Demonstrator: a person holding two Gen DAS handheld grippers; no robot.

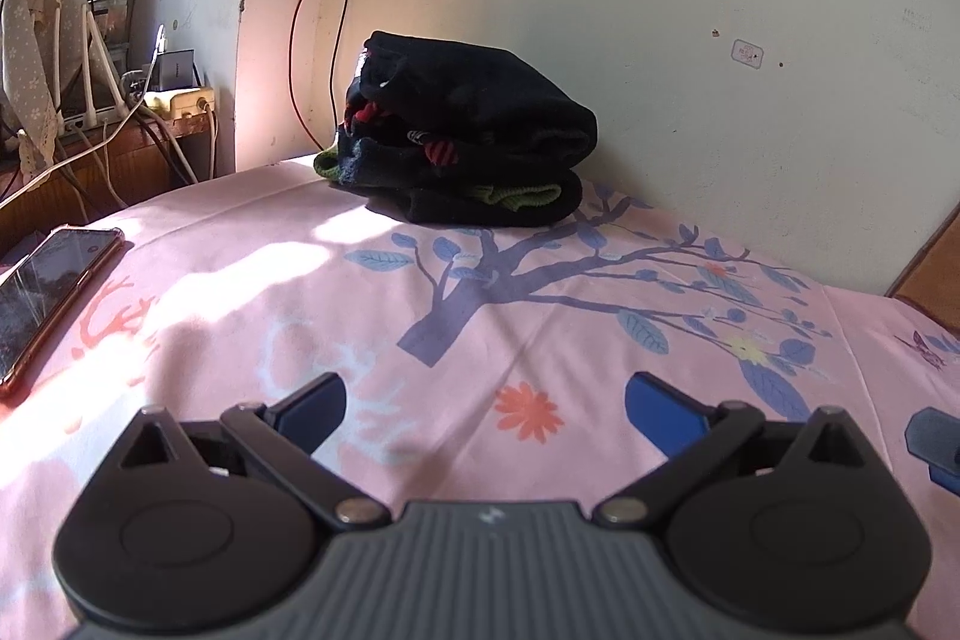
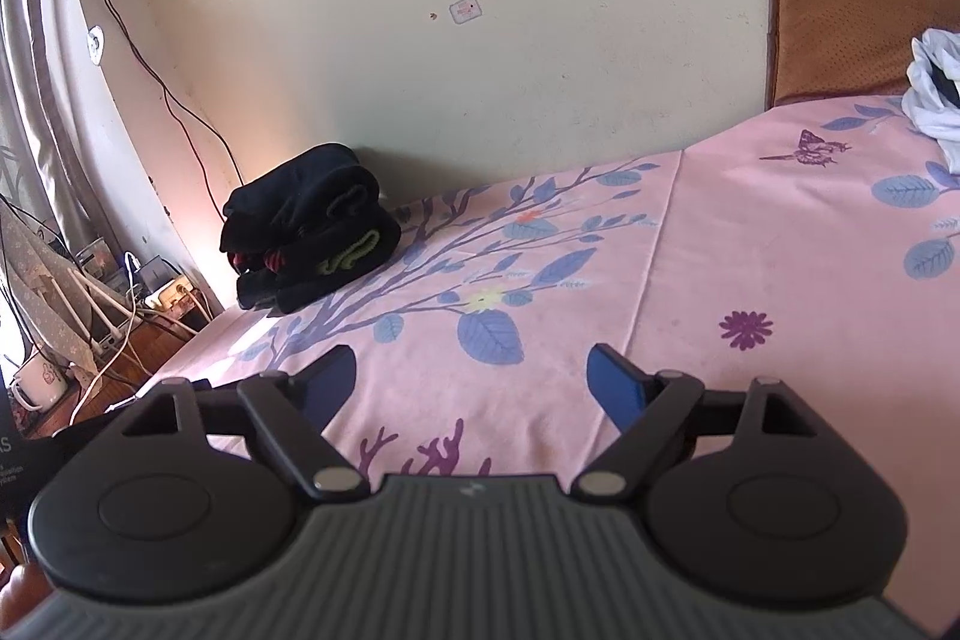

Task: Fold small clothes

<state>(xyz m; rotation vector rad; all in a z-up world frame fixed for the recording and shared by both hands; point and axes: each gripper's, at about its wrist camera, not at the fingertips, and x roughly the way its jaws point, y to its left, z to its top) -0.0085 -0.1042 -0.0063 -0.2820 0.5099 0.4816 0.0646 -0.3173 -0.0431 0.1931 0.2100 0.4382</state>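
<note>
A stack of folded black knitted clothes (image 1: pixel 462 130) (image 2: pixel 306 232) is seen against the wall on the pink floral bedsheet (image 1: pixel 540 304) (image 2: pixel 690 268); left gripper (image 1: pixel 486 409) and right gripper (image 2: pixel 471 385) are held spread, grasping nothing.

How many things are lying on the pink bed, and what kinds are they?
Piles of dark folded clothes: 1
Phones: 1
White clothes: 1
Total: 3, all on the pink bedsheet. How many pieces the dark pile holds cannot be told.
</note>
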